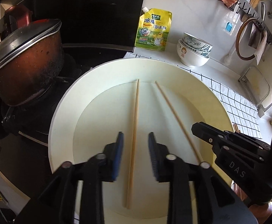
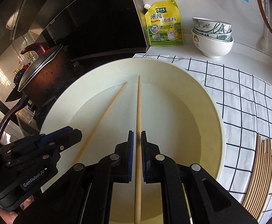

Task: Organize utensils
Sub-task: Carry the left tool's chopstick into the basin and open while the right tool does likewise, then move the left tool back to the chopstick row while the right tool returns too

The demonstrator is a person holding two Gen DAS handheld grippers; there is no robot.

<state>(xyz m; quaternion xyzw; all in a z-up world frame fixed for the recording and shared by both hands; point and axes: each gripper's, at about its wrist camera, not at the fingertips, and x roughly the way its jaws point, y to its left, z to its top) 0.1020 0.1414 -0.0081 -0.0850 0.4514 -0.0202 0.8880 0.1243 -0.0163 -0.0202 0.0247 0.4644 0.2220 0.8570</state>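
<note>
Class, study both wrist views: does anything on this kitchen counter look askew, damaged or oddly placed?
Two chopsticks lie splayed apart in the large cream basin, unlike the neat bundle of chopsticks on the checked cloth. The pot on the stove looks scorched, and its lid sits tilted.

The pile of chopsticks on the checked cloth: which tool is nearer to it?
The right tool. It is over the basin, with the pile just beyond the rim on its right. The left tool is across the basin, farther away.

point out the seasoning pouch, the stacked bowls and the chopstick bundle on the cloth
seasoning pouch point(image 2: 164, 25), right wrist view, middle of its yellow front
stacked bowls point(image 2: 212, 43), right wrist view, bottom bowl's white side
chopstick bundle point(image 2: 259, 177), right wrist view, mid-length of the sticks
</note>
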